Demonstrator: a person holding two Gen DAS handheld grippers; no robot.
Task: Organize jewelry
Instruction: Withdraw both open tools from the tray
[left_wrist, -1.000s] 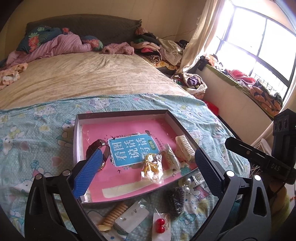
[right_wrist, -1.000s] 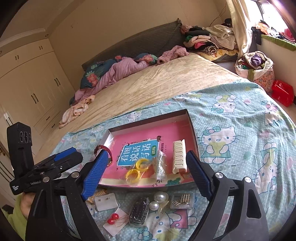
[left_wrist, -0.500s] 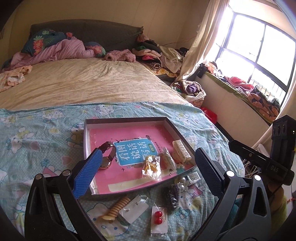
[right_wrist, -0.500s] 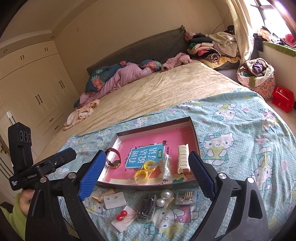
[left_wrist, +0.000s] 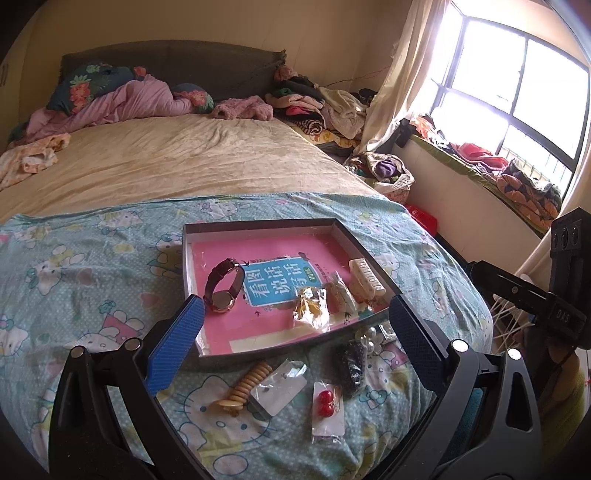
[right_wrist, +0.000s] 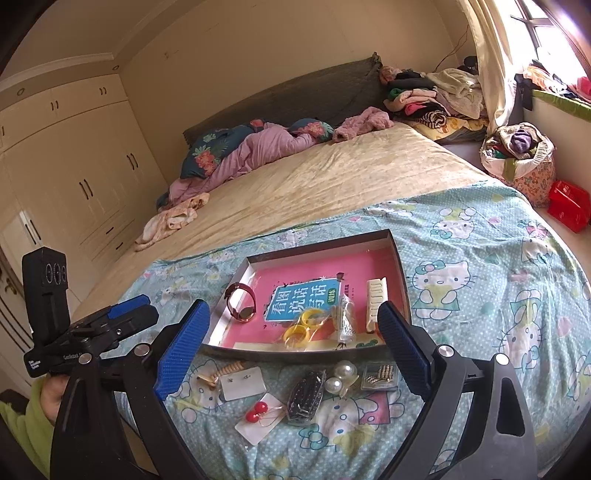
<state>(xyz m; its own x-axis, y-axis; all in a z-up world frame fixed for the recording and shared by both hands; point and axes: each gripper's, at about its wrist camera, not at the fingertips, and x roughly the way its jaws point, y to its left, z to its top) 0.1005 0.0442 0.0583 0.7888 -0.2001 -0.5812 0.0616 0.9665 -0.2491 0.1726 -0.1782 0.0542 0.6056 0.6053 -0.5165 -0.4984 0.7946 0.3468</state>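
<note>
Left wrist view: left gripper (left_wrist: 291, 332) hangs over the lower middle of the frame, tilted down at the bed, jaws spread wide with nothing in them. Between the blue pads (left_wrist: 175, 349) sits the tray (left_wrist: 258, 225), centre frame, on the cartoon-cat sheet (left_wrist: 74, 266). Inside it I count one watch (left_wrist: 223, 286), one bag of yellow rings (left_wrist: 310, 308), one more clear packet just right of it and one cream hair clip (left_wrist: 365, 280). Below the tray, loose on the sheet: one beaded clip (left_wrist: 245, 386), one stud card (left_wrist: 280, 384), one card with two red balls (left_wrist: 327, 406), one dark beaded piece (left_wrist: 351, 360), plus pearls partly hidden behind the right finger. The other gripper's body shows at the right edge.

Right wrist view: right gripper (right_wrist: 291, 343), same downward tilt, has just been opening and its jaws stand wide, empty. Tray sits centre, the same four things in it. Under it, lower middle: two pearls (right_wrist: 341, 374), one small box of gold bits (right_wrist: 380, 376), and the same dark piece, red-ball card, stud card and beaded clip. Lower left, a hand (right_wrist: 51, 395) in a green sleeve grips the left gripper's handle.
</note>
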